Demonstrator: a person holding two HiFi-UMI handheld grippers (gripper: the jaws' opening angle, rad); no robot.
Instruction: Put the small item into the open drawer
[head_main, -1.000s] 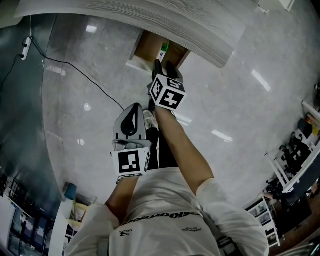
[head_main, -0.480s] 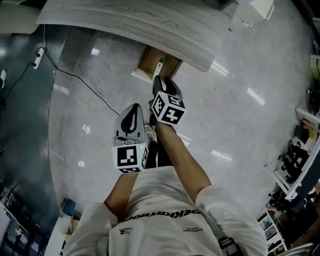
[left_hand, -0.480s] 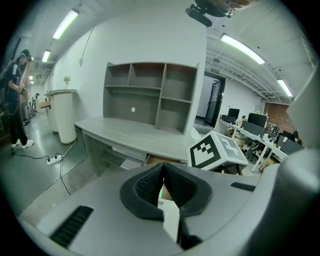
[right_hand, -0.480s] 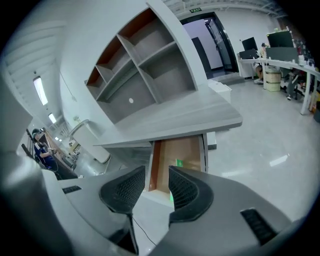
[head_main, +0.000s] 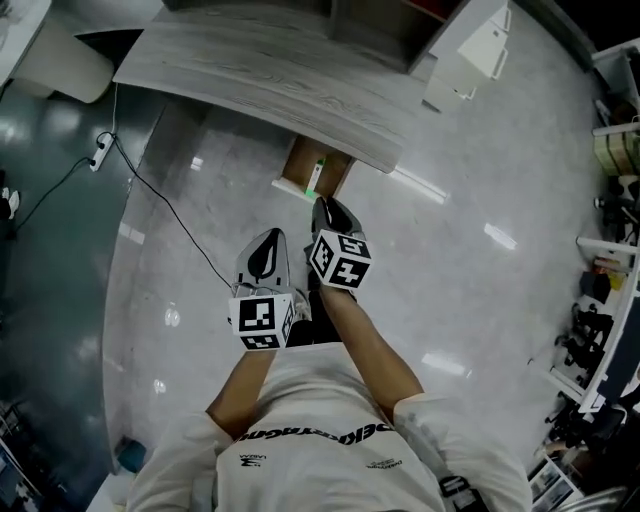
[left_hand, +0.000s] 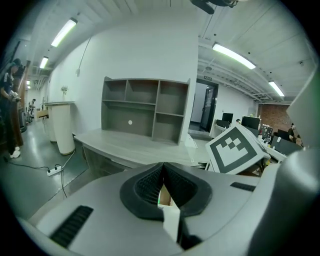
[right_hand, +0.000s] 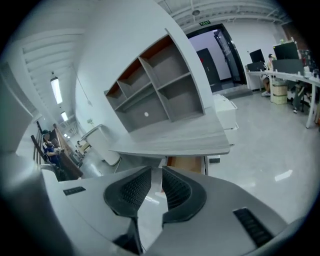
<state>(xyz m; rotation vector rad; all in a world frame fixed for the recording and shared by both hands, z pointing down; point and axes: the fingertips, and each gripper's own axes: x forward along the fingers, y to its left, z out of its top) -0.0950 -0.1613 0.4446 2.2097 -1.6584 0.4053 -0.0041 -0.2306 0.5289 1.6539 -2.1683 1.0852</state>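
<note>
Drawer (head_main: 303, 158) under the tabletop (head_main: 280, 70) is holding the small green item (head_main: 316, 177), lying just beyond the right tool (head_main: 328, 207), whose empty jaws are closing; the left tool (head_main: 269, 240) is hanging pressed together, empty.

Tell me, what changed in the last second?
The right gripper is closing its jaws on nothing and has pulled back a little from the drawer. The green item stays in the open drawer; the left gripper stays shut.
</note>
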